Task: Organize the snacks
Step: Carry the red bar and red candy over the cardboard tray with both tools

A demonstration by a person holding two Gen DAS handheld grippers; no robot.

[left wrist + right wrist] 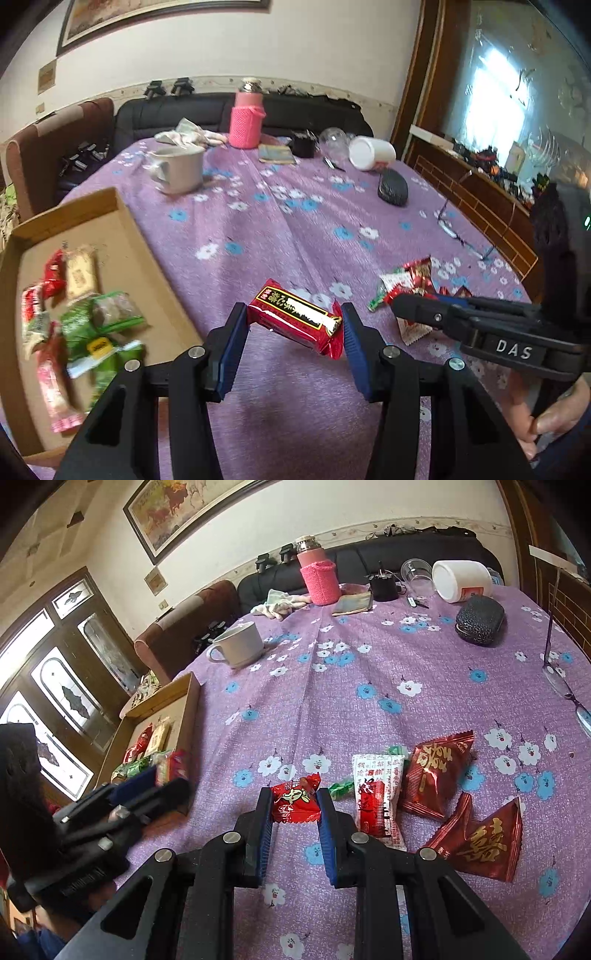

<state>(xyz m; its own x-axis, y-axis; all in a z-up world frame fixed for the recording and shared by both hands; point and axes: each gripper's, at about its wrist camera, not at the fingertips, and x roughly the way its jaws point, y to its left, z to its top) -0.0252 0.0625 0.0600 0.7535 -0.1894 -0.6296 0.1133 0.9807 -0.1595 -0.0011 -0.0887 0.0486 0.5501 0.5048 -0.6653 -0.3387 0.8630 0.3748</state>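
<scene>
My left gripper [293, 325] is shut on a long red snack bar [295, 317] with a black and gold label, held above the purple cloth just right of the cardboard box [122, 221]. The box holds several red, green and beige snack packets [92, 314]. My right gripper [294, 805] is shut on a small red candy packet [295, 802], low over the cloth. Beside it lie loose snacks: a white and red packet [376, 794], a red foil packet [436, 771] and red triangular packets [487, 838]. The right gripper shows in the left wrist view [399, 304].
A white mug [179, 170], pink bottle [245, 118], tipped white jar [371, 152], dark case [393, 188], glasses [565, 690] and a rag [188, 134] sit on the table's far half. A sofa and chair stand behind the table; a cabinet is at the right.
</scene>
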